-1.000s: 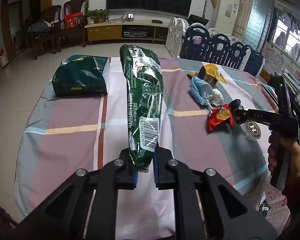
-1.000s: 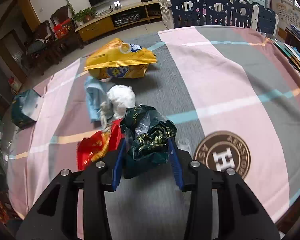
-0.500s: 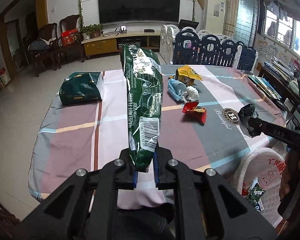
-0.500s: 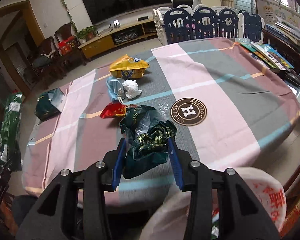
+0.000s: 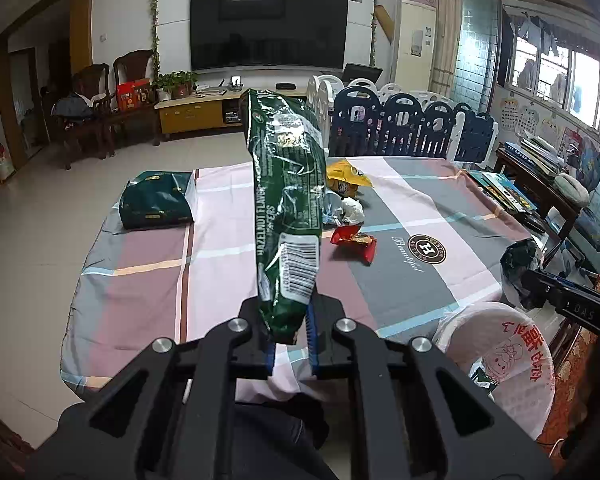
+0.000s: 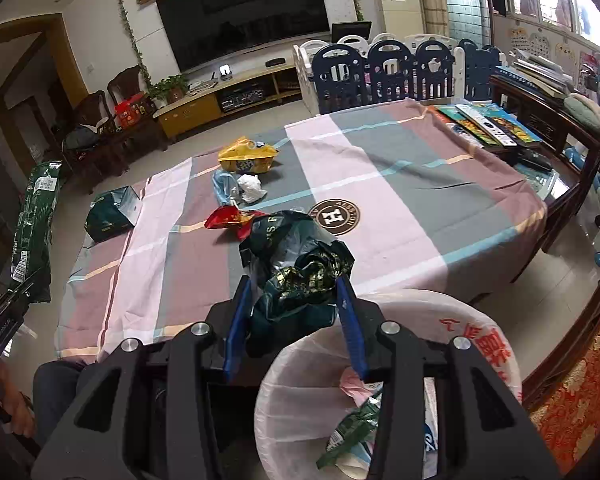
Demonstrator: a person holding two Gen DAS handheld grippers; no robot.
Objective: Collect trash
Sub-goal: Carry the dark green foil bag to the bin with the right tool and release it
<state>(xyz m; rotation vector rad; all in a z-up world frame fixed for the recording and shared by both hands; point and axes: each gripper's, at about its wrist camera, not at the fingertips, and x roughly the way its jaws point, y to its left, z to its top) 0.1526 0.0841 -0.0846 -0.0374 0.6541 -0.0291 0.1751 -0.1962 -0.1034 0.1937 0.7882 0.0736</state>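
1. Now we have trash in both grippers: our left gripper [image 5: 290, 334] is clamped on the bottom end of a long green wafer pack [image 5: 288, 200], which stands up from the jaws, well above the table [image 5: 440, 280]
2. Our right gripper [image 6: 294, 324] is closed around a crumpled dark wrapper [image 6: 296, 276], held just at the near rim of the bin [image 6: 380, 320], whose white liner already shows some scraps inside
3. Left on the cloth are a red wrapper [image 5: 354, 240], a white wad [image 5: 352, 210] beside a blue mask [image 6: 222, 186], a yellow bag [image 6: 246, 156] and a dark green pack [image 5: 156, 200] near the far-left edge
4. We judge the wafer pack light and slick, fairly stiff along its length but soft at the sealed end where we pinch it, so it may sway or slip; a hold nearer the middle would steady it
5. We judge the crumpled wrapper nearly weightless and springy; it can cling to the pads, so the jaws should part wide, right over the opening
6. What comes next, as we see it, is dropping the wrapper in, then bringing the tall pack over and feeding it in end first
7. Of the rest, the wad and mask look limp and want a pinch at their bulk; the flat red wrapper needs a raised edge
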